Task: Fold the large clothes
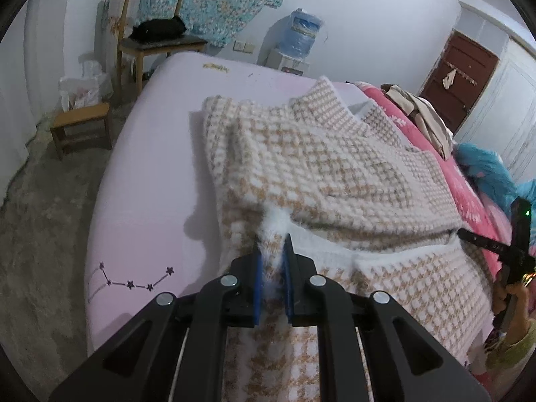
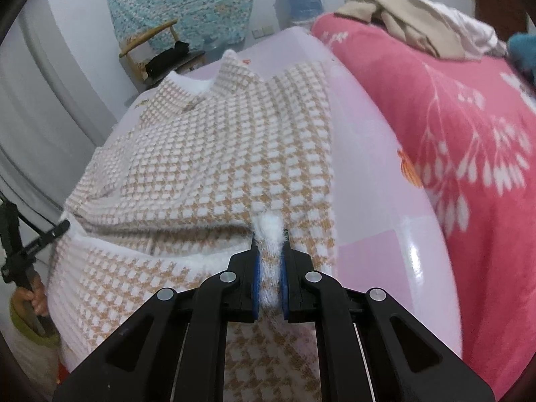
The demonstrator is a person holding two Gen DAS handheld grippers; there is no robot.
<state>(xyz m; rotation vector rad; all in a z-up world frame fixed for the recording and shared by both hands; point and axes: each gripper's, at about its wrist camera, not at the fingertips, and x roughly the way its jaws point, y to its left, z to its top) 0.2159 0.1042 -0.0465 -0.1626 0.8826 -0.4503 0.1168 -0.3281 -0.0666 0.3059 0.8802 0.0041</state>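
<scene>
A large checked sweater (image 1: 328,167) in white and tan lies on the pale pink bed (image 1: 147,174), and it fills the middle of both views. Its collar points to the upper part of each frame, away from the person, so the long axis of the garment runs from the fingers toward the far wall.

The left gripper (image 1: 272,268) is closed on a pinch of the fluffy near edge at the bottom centre of its view; the blue pads press the knit from both sides. The right gripper (image 2: 269,268) does the same at the bottom centre of its own view, with a white tuft squeezed between its pads. Each one appears at the side edge of the other's view, so the two grips sit apart along the same near edge.

A doubled layer already lies across the garment just above the fingers. I judge that the coming move carries this held edge forward toward the collar, and both hands seem equally near.
</scene>
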